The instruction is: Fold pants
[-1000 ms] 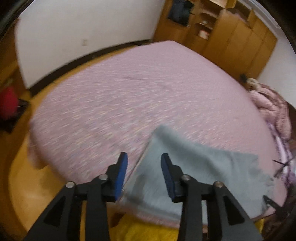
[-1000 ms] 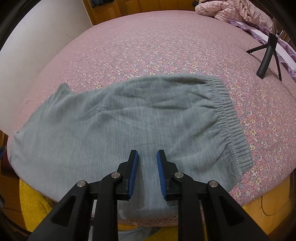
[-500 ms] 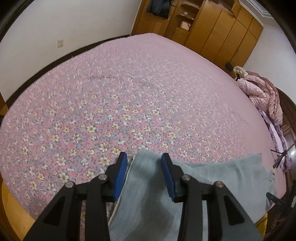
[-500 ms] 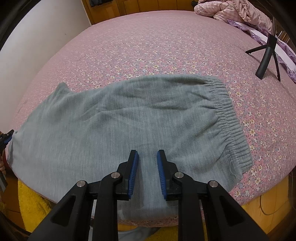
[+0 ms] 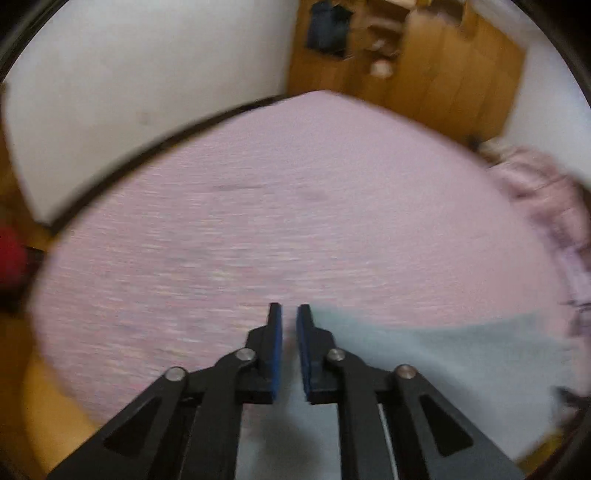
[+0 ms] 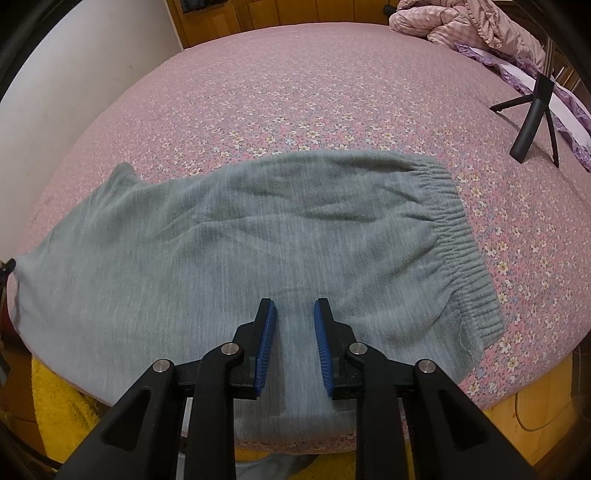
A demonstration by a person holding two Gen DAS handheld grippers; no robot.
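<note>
Grey-green pants [image 6: 258,236] lie flat on a pink floral bed [image 6: 332,92], elastic waistband [image 6: 458,236] to the right, leg ends to the left. My right gripper [image 6: 294,317] is open just above the near edge of the fabric, holding nothing. In the blurred left wrist view, my left gripper [image 5: 289,321] has its jaws nearly closed at the left leg end of the pants [image 5: 424,369]. The blur hides whether fabric is pinched between the pads.
A black tripod [image 6: 532,122] stands on the bed at the right. A bunched pink quilt [image 6: 461,29] lies at the far right. Wooden wardrobes [image 5: 424,62] and a white wall [image 5: 147,74] are behind. A yellow mat [image 6: 62,406] lies below the bed edge.
My left gripper's jaws have narrowed from wide open to nearly closed, and its view has swung and blurred. The right gripper has stayed put and open over the pants.
</note>
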